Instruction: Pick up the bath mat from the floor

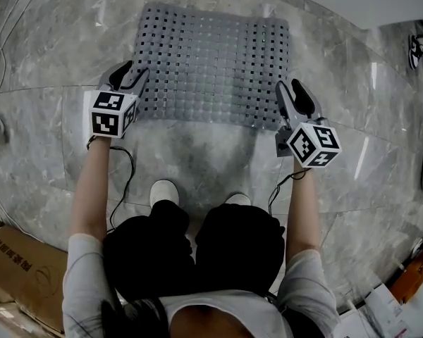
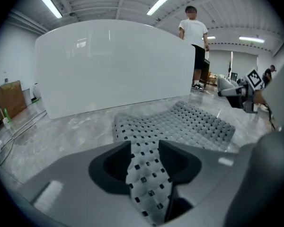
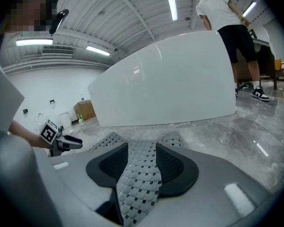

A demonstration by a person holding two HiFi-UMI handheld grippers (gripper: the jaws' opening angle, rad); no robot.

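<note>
A grey perforated bath mat [image 1: 211, 62] lies flat on the marble floor in the head view. My left gripper [image 1: 132, 70] is at its near left corner and my right gripper [image 1: 290, 86] at its near right corner. In the left gripper view the jaws stand apart around the left gripper [image 2: 144, 150], with the mat's [image 2: 189, 122] corner running up through the gap. The right gripper view shows the same: the right gripper [image 3: 142, 155] has its jaws apart, the mat's [image 3: 109, 139] edge lying between them. I do not see either pair of pads pressing the mat.
A large white tub wall [image 2: 113, 65] stands just beyond the mat. A person [image 3: 227, 22] stands behind it. A cardboard box [image 1: 21, 266] sits at my near left, boxes and papers [image 1: 402, 294] at my near right. My feet [image 1: 163, 191] are just behind the mat.
</note>
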